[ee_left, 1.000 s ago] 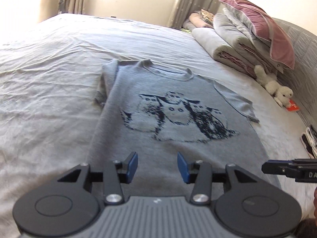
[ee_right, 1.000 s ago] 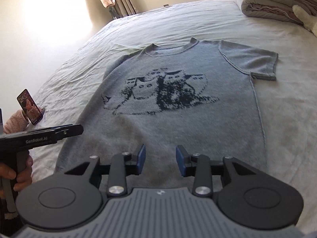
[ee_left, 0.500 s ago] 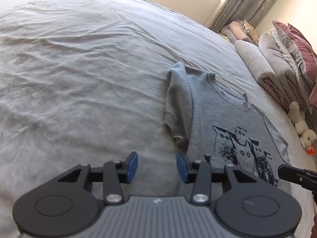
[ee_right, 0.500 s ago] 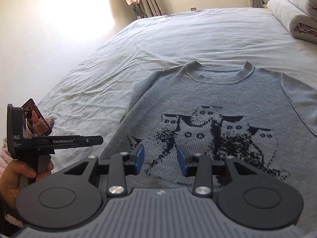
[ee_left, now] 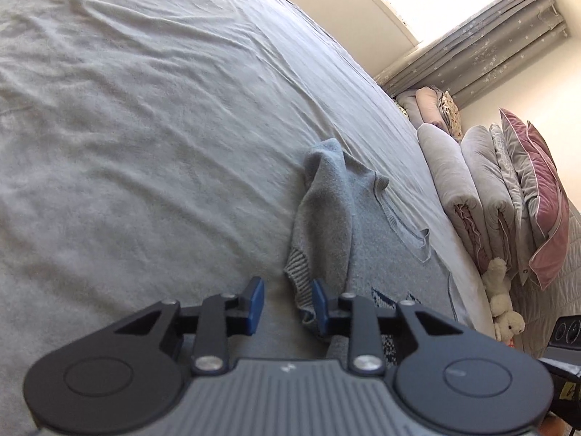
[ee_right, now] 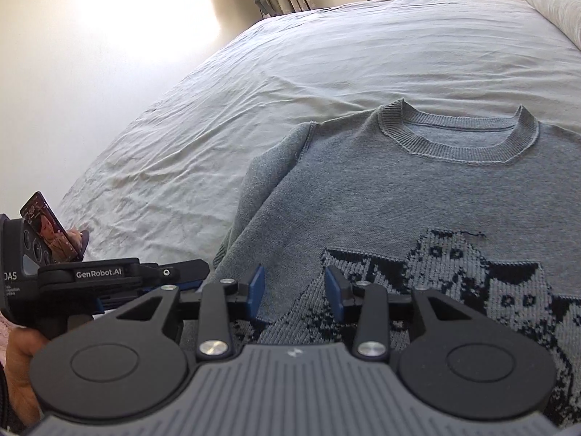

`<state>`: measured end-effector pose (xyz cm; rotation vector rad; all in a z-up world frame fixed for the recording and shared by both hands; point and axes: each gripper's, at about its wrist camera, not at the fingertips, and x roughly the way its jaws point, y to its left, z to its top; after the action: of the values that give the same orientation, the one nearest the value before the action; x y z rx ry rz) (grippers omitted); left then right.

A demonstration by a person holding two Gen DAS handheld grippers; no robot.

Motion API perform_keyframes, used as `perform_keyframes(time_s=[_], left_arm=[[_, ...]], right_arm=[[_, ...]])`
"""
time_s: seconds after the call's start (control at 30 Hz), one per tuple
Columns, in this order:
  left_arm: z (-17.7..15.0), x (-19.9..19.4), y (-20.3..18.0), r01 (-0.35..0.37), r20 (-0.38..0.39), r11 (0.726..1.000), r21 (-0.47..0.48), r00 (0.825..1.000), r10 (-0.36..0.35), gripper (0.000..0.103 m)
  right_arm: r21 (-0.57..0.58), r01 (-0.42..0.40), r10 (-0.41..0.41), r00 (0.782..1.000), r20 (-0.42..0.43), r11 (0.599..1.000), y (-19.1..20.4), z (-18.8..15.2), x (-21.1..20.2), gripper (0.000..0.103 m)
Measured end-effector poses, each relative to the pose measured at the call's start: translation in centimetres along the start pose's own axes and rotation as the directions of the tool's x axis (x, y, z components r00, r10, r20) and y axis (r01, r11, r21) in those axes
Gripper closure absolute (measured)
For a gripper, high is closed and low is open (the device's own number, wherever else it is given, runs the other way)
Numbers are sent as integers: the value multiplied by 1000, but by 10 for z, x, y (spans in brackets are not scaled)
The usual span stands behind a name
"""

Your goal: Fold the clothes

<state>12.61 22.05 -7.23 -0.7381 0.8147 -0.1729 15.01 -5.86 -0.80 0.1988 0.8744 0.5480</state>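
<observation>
A grey knitted short-sleeve sweater [ee_right: 417, 196] with a dark cat pattern lies flat, face up, on the bed. Its left sleeve [ee_left: 323, 225] is folded in over the body. My left gripper [ee_left: 285, 303] is open and empty, low over the bed, its jaws just short of the sleeve's ribbed cuff [ee_left: 301, 283]. It also shows at the left of the right wrist view [ee_right: 181, 272]. My right gripper [ee_right: 294, 292] is open and empty above the sweater's chest, near the cat pattern [ee_right: 454, 272].
The grey wrinkled bedsheet [ee_left: 145, 127] spreads to the left and far side. Rolled quilts and pink pillows [ee_left: 508, 189] are stacked along the right edge, with a white plush toy [ee_left: 504, 309] beside them. Curtains [ee_left: 483, 54] hang at the back.
My left gripper has swung left and moved down close to the folded sleeve cuff. My right gripper has moved forward over the sweater towards the collar. Both stayed open.
</observation>
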Motion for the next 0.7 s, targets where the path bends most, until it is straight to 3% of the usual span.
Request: perform_keyframes(time_s=[0.13,0.2,0.3,0.43,0.7], left_arm=[[-1,11,2,19,34,999,-46,999,-17,83],[-3,16,3,22,48,998,-52,999,-19,99],[-2,18,3,15,72,999,-50,997,-11,100],[5,10,-4,-45,114,999,-14,992,47,100],[41,-19,12,-188,198,982,-16,962,187,101]], right_arm=[[1,-4,4,1000,-7,1000,0,4,11,62],[7,-4,4,1000,-9,1000,-2,4,13,62],[14,3,-3,1000,-13,1000,-4,5,13,62],[3,17,-17,1000,-13,1000,-6,7,11,62],[-29,31,-31,1000,2,999,-6,22,11,62]])
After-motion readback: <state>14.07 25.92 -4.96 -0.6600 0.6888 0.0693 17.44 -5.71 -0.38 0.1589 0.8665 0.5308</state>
